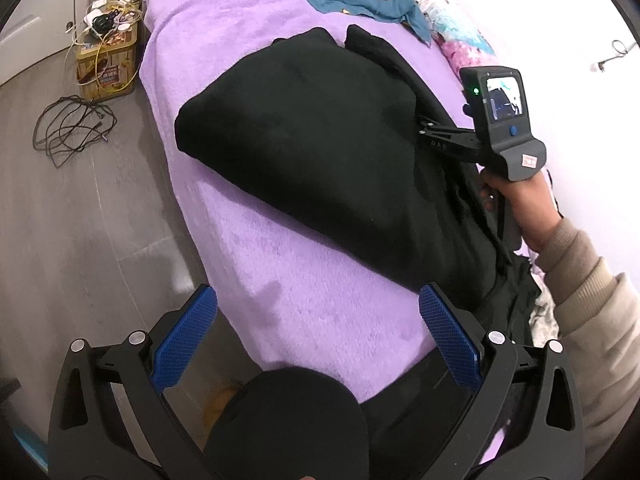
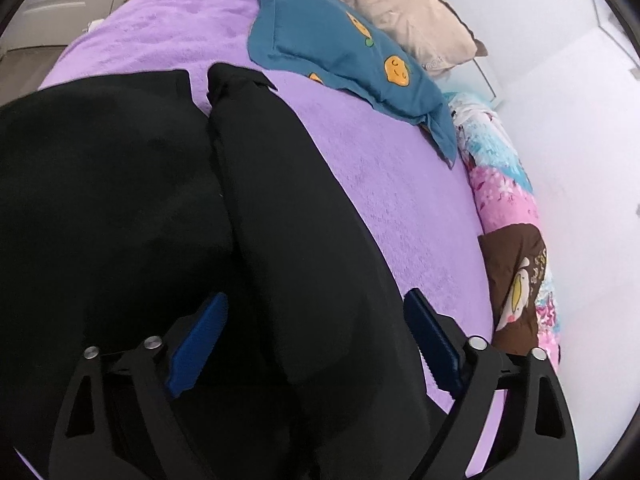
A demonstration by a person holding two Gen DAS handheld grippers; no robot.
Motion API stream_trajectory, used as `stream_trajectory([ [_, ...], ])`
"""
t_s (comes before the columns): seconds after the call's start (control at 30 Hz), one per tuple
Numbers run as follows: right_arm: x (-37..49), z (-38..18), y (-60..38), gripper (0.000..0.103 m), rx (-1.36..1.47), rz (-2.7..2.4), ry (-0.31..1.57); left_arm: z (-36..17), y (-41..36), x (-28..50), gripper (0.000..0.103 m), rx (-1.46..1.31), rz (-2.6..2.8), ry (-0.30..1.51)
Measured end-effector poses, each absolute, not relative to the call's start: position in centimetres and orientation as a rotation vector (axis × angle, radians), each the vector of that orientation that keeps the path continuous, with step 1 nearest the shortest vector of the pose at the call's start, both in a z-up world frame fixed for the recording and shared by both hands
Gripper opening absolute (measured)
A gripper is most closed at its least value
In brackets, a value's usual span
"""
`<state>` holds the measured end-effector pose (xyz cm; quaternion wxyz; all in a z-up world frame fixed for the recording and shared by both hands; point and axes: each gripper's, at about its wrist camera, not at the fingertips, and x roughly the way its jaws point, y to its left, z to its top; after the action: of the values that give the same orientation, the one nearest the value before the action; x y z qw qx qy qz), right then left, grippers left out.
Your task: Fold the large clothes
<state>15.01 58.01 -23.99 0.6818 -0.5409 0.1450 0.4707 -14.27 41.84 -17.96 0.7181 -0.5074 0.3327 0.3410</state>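
matt black cloth garment (image 1: pixel 312 152), fuzzy purple blanket (image 1: pixel 320 304)

Bed under a fluffy lilac blanket (image 1: pixel 320 312); on it lies a bulky black garment (image 1: pixel 312 160), a teal pillowcase with orange faces (image 2: pixel 344 48), a beige pillow (image 2: pixel 400 12), and a pink floral quilt (image 2: pixel 504 200).

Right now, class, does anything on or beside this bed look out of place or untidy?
Yes. A loose black cable lies tangled on the floor beside the bed, near a box heaped with chargers. The black garment lies bunched, not flat.

Left wrist view looks down the bed (image 1: pixel 320 312) from its foot. Right wrist view sits close over the black garment (image 2: pixel 120 200). Both share these
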Motion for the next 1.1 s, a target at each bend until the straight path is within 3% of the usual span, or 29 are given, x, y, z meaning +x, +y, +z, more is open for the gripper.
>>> stream_trajectory([
  [0.17,15.8,-24.7,58.7,0.072,-1.242,1.044,0.318,-18.2,41.4,-13.7,0.097,-1.124,0.755,0.751],
  [0.37,15.5,-25.3,58.9,0.042,-1.264,1.033,0.293,-18.0,41.7,-13.3,0.097,-1.118,0.755,0.749],
  [0.43,15.4,-25.2,58.8,0.022,-1.254,1.031,0.307,-17.7,41.9,-13.3,0.097,-1.117,0.757,0.732],
  [0.53,15.2,-24.5,58.2,0.011,-1.237,1.038,0.301,-17.1,42.2,-12.8,0.097,-1.102,0.753,0.710],
  [0.73,15.5,-21.6,56.0,0.003,-1.169,1.054,0.289,-16.2,44.2,-11.3,0.097,-1.136,0.695,0.633],
  [1.1,15.8,-17.2,50.4,0.003,-1.090,1.075,0.254,-21.3,55.3,-6.1,0.097,-1.736,0.298,0.316],
])
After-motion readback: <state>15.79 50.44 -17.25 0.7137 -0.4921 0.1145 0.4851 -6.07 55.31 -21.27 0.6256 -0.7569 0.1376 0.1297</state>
